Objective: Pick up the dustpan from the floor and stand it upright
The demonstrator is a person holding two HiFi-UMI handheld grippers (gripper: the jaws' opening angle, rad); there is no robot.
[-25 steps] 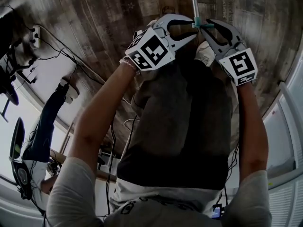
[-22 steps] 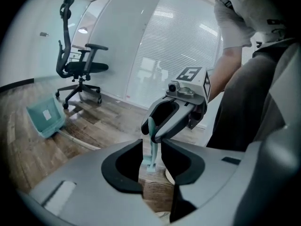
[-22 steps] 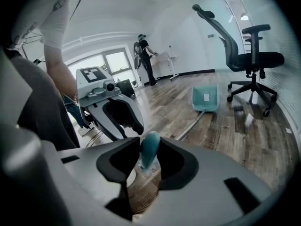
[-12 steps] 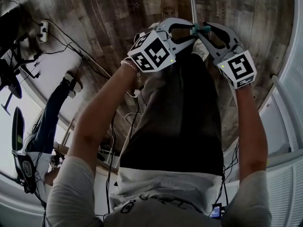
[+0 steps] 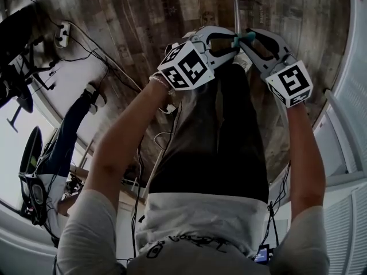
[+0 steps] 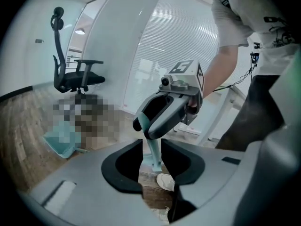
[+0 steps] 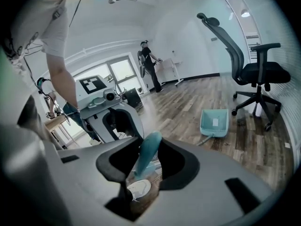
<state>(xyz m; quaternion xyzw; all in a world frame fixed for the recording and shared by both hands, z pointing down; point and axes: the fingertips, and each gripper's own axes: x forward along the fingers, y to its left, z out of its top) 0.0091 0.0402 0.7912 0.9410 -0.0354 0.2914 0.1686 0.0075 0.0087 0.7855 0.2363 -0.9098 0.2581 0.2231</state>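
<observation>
The dustpan has a teal pan (image 7: 215,123) that rests on the wood floor and a long thin pole (image 5: 236,4) that ends in a teal handle (image 5: 244,36). In the head view my left gripper (image 5: 234,40) and right gripper (image 5: 245,42) meet at that handle from either side, well above the floor. The left gripper view has the handle (image 6: 154,149) held between the pads of the left gripper (image 6: 153,157). My right gripper (image 7: 146,161) has the handle's rounded end (image 7: 148,149) between its pads, and its jaws are opening slightly. The pan (image 6: 61,142) is partly hidden by a mosaic.
A black office chair (image 7: 254,74) stands just beyond the pan. Cables and a power strip (image 5: 62,34) lie on the floor to the left, near a seated person's leg (image 5: 66,133). Another person (image 7: 149,65) stands at the far wall. My shoe (image 7: 138,188) is below the handle.
Both grippers have risen together with the handle between them. The floor looks farther away, and the pole now runs more steeply down to the pan.
</observation>
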